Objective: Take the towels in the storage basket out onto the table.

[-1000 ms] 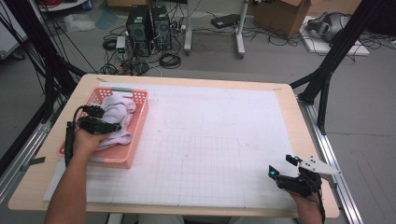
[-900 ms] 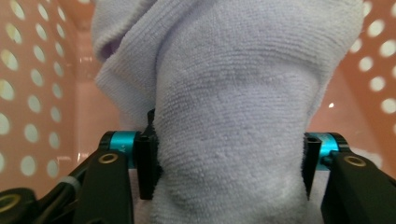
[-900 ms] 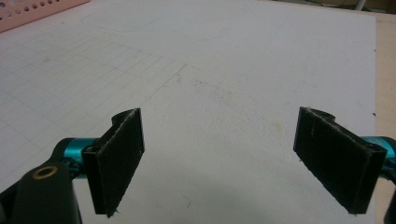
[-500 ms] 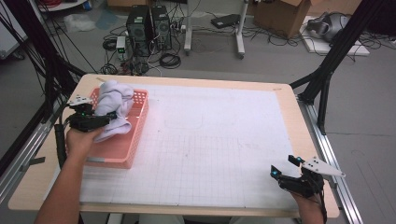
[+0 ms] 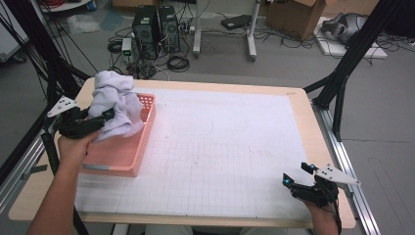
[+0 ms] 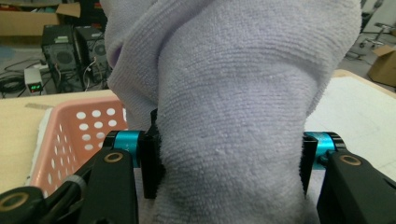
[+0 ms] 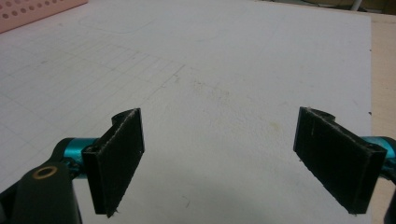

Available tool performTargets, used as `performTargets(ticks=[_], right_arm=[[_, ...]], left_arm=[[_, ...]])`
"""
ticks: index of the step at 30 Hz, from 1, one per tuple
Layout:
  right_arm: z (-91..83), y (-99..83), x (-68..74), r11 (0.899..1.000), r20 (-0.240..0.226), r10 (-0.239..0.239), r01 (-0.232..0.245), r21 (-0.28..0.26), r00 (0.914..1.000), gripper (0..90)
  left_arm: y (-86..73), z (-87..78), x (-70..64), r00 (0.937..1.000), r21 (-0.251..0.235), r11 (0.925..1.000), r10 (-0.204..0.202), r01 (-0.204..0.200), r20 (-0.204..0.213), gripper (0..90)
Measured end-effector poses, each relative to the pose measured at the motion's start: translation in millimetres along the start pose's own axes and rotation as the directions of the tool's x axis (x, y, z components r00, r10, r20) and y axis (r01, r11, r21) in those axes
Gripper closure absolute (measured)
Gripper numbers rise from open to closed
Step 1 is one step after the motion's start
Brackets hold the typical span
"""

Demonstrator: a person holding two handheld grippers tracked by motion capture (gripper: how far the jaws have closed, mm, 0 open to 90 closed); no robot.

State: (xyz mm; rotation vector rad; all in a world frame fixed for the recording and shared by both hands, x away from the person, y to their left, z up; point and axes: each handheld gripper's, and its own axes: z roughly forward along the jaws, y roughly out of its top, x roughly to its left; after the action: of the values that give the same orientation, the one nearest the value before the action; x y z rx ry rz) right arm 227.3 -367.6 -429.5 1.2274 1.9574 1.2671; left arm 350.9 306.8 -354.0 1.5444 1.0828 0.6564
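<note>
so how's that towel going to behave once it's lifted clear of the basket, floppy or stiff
Probably floppy: the towel bunches and droops around the left claw rather than holding a shape. Its looped pile looks grippy, so it likely won't slip from the pads. It seems light, held up by one pinch over the basket, though a trailing fold might snag the rim.

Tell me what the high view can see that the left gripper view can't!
The high view alone takes in the right hand-held gripper hovering open over the white mat, plus the person's forearm. The left gripper view alone shows, close up, the black pads pressing both sides of the bunched lavender towel. Both show that towel held above the pink basket, and the computer towers on the floor beyond the table.
</note>
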Motion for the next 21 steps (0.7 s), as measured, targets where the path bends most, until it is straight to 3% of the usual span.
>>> performTargets(ticks=[6, 10, 15, 18, 21], right_arm=[[-0.4, 0.2, 0.2, 1.0, 0.0, -0.002, 0.002, -0.003, 1.0, 15.0], [0.0, 0.4, 0.8, 1.0, -0.003, -0.003, 0.003, -0.003, 1.0, 15.1], [0.1, 0.8, 2.4, 1.0, -0.005, -0.003, 0.003, -0.001, 1.0, 15.1], [0.6, 1.2, 2.9, 1.0, -0.008, -0.002, 0.002, -0.003, 1.0, 15.1], [0.6, 1.3, 3.1, 1.0, -0.007, -0.001, 0.001, -0.005, 1.0, 15.1]], left_arm=[[8.1, -11.2, 3.3, 0.9973, -0.094, 0.9955, -0.003, 0.01, 0.074, 46.2], [13.8, -17.5, -1.4, 0.9893, -0.162, 0.9867, 0.02, 0.003, 0.144, 46.2], [25.5, -21.8, -13.4, 0.9702, -0.228, 0.9733, 0.032, 0.024, 0.24, 46.4], [33.4, -22.2, -22.8, 0.9551, -0.259, 0.9654, 0.049, 0.03, 0.292, 46.9], [41.9, -20.1, -34.6, 0.9422, -0.265, 0.964, 0.069, 0.021, 0.328, 47.4]])
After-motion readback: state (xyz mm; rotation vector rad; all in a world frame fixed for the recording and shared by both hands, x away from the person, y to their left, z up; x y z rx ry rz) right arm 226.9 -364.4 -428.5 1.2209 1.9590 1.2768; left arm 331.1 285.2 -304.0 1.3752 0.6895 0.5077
